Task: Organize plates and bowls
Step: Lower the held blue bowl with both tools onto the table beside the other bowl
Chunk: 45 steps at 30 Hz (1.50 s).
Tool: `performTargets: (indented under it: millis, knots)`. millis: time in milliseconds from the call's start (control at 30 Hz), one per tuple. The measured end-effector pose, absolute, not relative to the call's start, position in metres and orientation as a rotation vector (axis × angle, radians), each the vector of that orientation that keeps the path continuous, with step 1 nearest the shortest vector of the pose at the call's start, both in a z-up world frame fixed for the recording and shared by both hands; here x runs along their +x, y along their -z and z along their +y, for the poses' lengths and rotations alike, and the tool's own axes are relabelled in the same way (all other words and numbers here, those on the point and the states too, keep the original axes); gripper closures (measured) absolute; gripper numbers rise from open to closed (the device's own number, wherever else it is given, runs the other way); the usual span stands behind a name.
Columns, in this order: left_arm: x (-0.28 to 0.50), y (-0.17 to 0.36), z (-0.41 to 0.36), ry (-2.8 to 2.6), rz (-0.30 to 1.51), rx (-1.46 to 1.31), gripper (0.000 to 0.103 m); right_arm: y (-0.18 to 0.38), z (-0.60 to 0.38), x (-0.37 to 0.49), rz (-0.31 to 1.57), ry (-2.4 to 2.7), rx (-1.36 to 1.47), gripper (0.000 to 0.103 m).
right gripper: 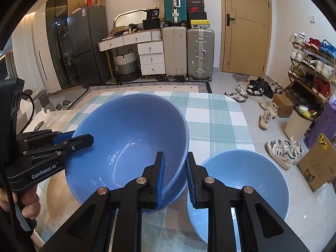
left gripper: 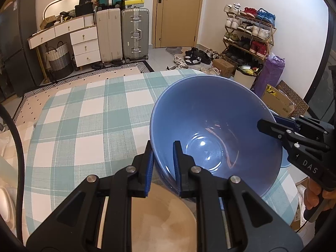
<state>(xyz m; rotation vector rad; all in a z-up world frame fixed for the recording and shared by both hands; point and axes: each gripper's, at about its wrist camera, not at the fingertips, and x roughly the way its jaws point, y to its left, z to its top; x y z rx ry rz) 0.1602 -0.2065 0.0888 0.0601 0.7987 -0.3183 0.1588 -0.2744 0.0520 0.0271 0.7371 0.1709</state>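
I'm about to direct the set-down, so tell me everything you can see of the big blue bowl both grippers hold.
The big bowl is deep, round, glossy blue, ceramic by its look, and empty, with faint reddish streaks inside. The left gripper and right gripper each have their jaws shut on opposite sides of its rim, one finger inside and one outside. It sits tilted above the checked cloth, beside a smaller blue bowl. Whether its base touches the cloth is unclear.

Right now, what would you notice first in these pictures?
A big blue bowl is pinched at opposite rims by the left hand-held gripper and the right hand-held gripper, above a checked tablecloth. Beside it sits a smaller blue bowl.
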Motion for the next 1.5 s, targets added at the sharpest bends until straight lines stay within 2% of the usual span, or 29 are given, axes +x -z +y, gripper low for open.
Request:
performTargets:
  millis: [967, 1500]
  knots:
    - [0.203, -0.027, -0.216, 0.252, 0.796, 0.184, 0.09, -0.005, -0.262, 0.182, 0.779, -0.124, -0.072, 0.083]
    - [0.206, -0.015, -0.227, 0.219, 0.772, 0.276, 0.087, 0.011, -0.251, 0.184, 0.774, -0.099, -0.143, 0.081]
